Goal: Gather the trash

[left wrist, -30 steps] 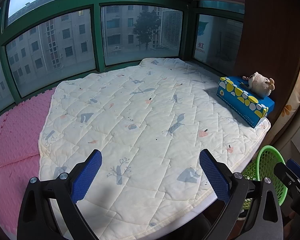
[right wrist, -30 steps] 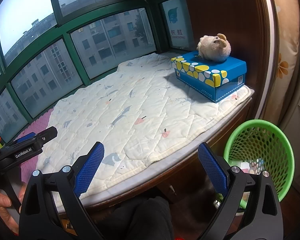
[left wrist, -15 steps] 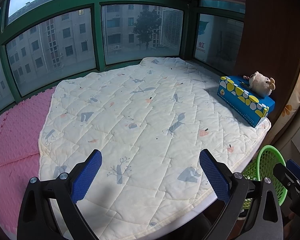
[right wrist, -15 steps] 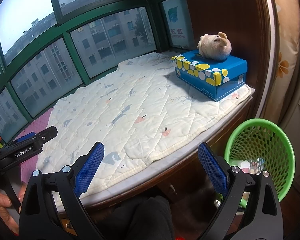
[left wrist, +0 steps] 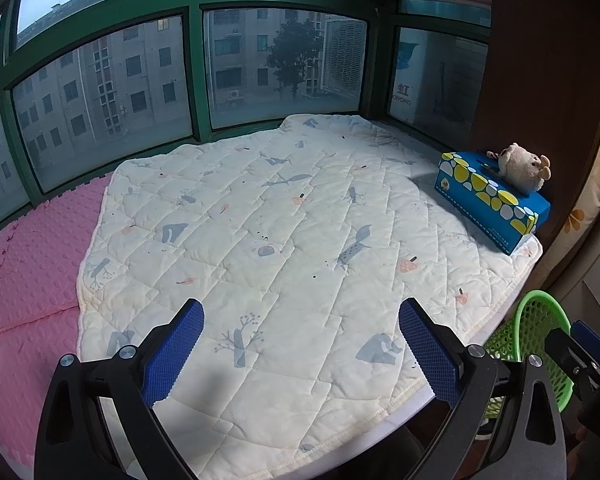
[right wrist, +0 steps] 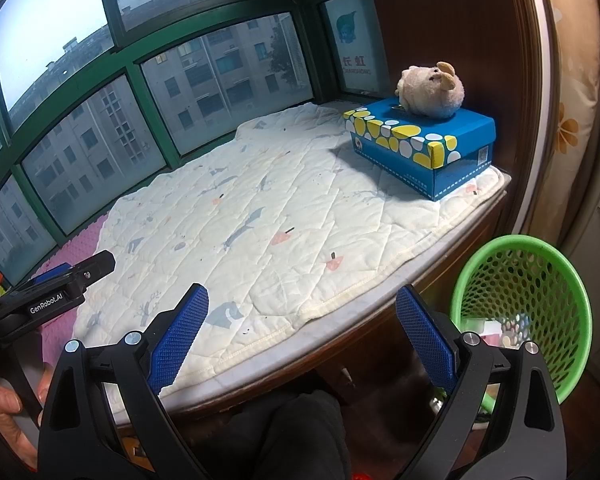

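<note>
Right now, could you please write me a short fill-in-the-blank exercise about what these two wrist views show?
1. The plush toy sits on top of the blue ____.
2. The basket below the ledge is coloured ____.
3. Beside the quilt lies a foam mat coloured ____.
4. The left gripper and the right gripper both have jaws that stand ____.

Missing words: box; green; pink; open

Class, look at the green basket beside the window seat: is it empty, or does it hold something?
Not empty. Through the green basket's open top, a few pale and pinkish items lie at its bottom.
</note>
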`<action>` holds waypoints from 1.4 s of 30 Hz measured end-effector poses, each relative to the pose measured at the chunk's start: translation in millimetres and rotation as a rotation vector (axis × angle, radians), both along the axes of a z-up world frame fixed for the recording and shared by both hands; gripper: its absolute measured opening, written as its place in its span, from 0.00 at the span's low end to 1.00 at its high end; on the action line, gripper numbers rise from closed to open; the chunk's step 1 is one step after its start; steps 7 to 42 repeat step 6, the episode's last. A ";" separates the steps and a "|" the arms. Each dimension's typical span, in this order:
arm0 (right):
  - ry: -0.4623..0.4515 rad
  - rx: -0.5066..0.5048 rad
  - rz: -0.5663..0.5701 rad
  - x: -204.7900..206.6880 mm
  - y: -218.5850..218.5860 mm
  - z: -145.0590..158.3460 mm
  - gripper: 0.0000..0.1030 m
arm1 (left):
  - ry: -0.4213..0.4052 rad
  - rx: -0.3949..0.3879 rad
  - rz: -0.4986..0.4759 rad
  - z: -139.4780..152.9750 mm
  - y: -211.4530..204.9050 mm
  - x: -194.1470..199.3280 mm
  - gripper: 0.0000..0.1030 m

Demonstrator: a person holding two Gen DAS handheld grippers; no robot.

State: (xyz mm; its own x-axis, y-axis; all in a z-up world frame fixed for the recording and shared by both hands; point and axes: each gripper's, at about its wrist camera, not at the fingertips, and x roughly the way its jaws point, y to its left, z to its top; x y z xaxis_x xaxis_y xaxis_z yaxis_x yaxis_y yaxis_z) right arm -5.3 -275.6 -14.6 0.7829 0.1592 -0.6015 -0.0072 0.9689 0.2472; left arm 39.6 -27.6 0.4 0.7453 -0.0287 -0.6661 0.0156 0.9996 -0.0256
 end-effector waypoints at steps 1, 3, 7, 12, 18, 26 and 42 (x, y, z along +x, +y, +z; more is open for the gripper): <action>0.000 0.001 0.001 0.0 0.1 0.0 0.91 | 0.003 0.000 -0.001 0.3 -0.5 0.8 0.92; 0.000 0.000 0.002 -0.4 1.9 -1.5 0.91 | 0.003 0.000 -0.001 0.2 -0.8 1.3 0.92; 0.001 0.002 0.002 -0.7 1.9 -2.2 0.91 | 0.005 0.000 0.003 -0.4 -0.5 1.0 0.92; 0.001 0.002 0.002 -0.7 1.9 -2.2 0.91 | 0.005 0.000 0.003 -0.4 -0.5 1.0 0.92; 0.001 0.002 0.002 -0.7 1.9 -2.2 0.91 | 0.005 0.000 0.003 -0.4 -0.5 1.0 0.92; 0.001 0.002 0.002 -0.7 1.9 -2.2 0.91 | 0.005 0.000 0.003 -0.4 -0.5 1.0 0.92; 0.001 0.002 0.002 -0.7 1.9 -2.2 0.91 | 0.005 0.000 0.003 -0.4 -0.5 1.0 0.92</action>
